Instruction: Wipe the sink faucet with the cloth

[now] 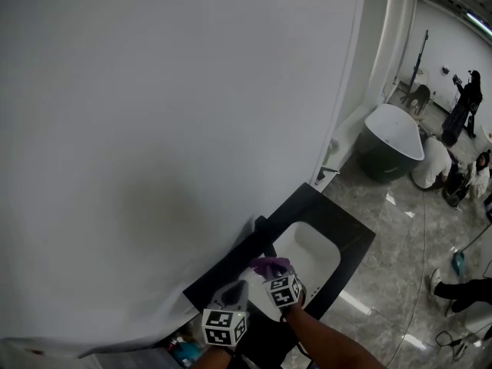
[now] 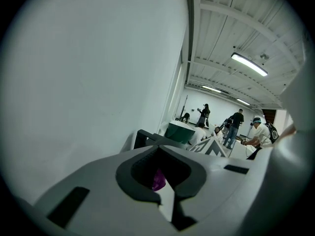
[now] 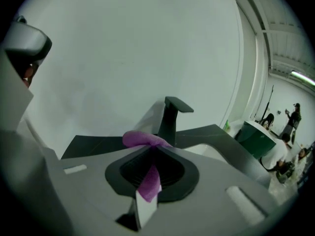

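We see right gripper (image 3: 150,154) clenched on purple cloth (image 3: 140,139), black faucet (image 3: 172,114) just beyond at 12 o'clock. Left gripper (image 2: 157,149) pinched closed, purple showing in its gap.

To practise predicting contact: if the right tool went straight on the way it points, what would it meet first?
Probably the black faucet, standing just beyond the purple cloth that the right tool grips; the white wall lies behind it. Depth is hard to judge.
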Available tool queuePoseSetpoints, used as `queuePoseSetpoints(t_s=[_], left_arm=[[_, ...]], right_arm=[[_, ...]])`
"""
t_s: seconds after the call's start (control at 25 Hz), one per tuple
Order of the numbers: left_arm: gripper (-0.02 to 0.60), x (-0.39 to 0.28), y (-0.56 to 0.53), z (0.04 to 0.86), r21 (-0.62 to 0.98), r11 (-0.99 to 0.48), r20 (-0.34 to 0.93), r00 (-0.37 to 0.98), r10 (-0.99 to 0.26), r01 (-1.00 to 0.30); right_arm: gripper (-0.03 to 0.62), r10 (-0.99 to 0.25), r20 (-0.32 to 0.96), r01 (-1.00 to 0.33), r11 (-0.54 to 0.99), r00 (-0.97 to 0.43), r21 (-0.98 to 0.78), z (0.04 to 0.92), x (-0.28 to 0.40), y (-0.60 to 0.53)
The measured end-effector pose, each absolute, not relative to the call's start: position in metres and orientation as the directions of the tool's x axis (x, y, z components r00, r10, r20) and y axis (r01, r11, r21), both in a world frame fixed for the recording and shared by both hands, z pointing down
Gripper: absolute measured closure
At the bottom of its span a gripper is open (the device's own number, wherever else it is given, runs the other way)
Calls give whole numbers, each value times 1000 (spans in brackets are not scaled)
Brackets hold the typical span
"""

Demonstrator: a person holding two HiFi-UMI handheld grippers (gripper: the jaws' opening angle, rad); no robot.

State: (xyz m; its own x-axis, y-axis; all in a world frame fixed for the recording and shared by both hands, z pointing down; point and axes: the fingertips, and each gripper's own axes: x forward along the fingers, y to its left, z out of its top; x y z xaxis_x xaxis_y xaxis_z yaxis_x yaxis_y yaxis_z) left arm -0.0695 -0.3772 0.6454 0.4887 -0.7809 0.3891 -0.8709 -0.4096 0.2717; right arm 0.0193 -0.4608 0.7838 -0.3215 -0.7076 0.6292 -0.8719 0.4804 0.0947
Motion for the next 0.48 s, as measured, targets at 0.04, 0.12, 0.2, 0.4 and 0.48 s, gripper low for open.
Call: queuePoseSetpoints(t_s=[0.04, 0.12, 0.2, 0.4, 0.48], left_arm=[[577, -69, -377, 643, 267, -416, 386, 492, -780, -869], [577, -71, -377, 639, 258, -421, 385, 492, -781, -870], [577, -73, -377, 638, 252, -418, 391, 487, -781, -873], [577, -72, -381, 646, 251, -411, 403, 481, -778, -876], [577, -73, -384, 646, 259, -408, 400, 482, -780, -875]], right_arm=[[565, -722, 612, -872, 478, -323, 103, 776, 16, -470], [565, -733, 600, -871, 477, -321, 116, 763, 9, -499], [565, -705, 635, -858, 498, -315, 127, 766, 5, -525], [565, -673, 667, -799, 569, -319, 192, 782, 7, -516], [565, -666, 673, -782, 588, -324, 206, 789, 10, -489]])
